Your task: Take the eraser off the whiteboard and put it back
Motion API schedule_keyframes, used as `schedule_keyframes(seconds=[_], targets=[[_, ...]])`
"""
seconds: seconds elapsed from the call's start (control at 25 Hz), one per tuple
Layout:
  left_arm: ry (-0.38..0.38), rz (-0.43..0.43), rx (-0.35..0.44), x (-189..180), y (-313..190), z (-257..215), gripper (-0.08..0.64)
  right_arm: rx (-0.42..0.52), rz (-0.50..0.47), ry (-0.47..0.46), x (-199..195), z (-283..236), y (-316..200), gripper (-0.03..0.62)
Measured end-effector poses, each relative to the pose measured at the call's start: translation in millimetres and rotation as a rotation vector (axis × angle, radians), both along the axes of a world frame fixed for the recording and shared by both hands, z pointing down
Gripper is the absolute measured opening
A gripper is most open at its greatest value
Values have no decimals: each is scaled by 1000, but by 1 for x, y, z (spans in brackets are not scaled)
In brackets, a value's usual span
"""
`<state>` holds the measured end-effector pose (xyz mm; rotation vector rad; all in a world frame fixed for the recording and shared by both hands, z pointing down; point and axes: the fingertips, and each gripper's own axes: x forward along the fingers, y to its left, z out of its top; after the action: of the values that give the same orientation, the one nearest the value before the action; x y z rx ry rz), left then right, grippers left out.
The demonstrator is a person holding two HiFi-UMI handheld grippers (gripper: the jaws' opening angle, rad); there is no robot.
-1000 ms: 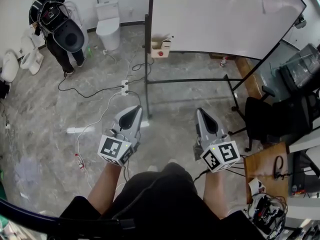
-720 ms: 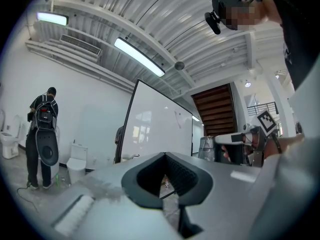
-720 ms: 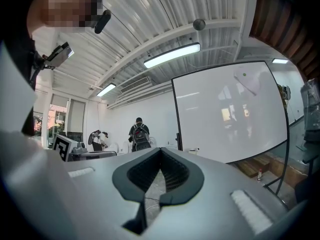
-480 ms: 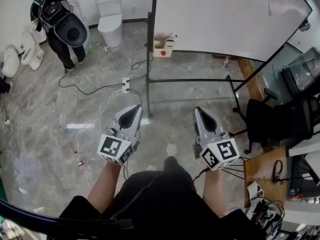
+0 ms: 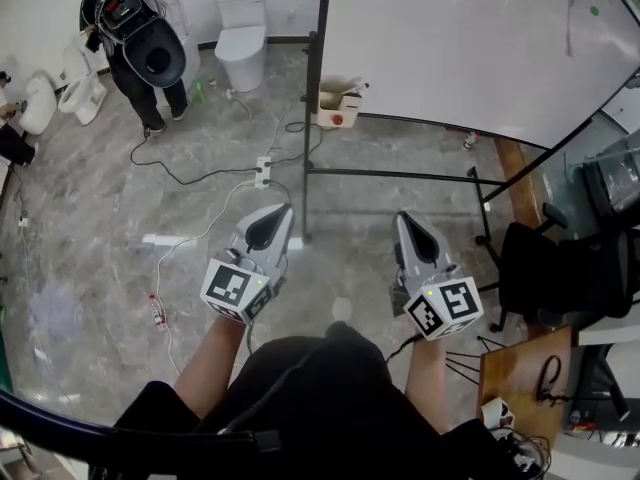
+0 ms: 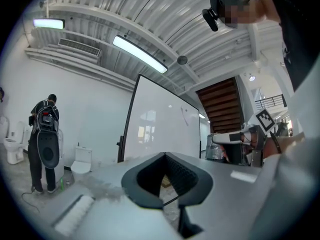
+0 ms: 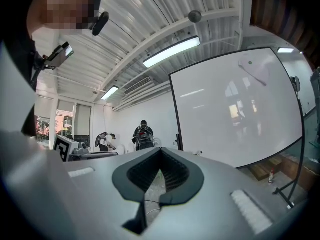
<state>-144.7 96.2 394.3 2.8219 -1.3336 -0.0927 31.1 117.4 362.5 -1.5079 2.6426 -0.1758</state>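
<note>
— Eraser: where does it sit?
— It cannot be made out for certain. A small green-dotted item (image 5: 591, 10) clings near the upper right corner of the whiteboard (image 5: 450, 38), well apart from both grippers; whether that is the eraser cannot be told.
— And from left to right?
— A person (image 5: 140, 43) carrying a dark oval object stands near a toilet (image 5: 243, 38). The left gripper (image 5: 280, 211) has its jaws pressed together on nothing. The right gripper (image 5: 404, 220) is likewise clenched and empty. Both hang over the grey floor (image 5: 100, 268), pointing toward the board's stand. A black chair (image 5: 560, 268) stands at the right.
</note>
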Motion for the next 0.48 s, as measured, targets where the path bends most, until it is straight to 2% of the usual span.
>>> schedule_keyframes(seconds=[0.12, 0.48], targets=[[29, -35, -14, 11, -18, -5, 4, 5, -25, -2, 10, -2, -22, 9], [13, -96, -43, 48, -70, -1, 5, -12, -99, -2, 43, -1, -84, 9]])
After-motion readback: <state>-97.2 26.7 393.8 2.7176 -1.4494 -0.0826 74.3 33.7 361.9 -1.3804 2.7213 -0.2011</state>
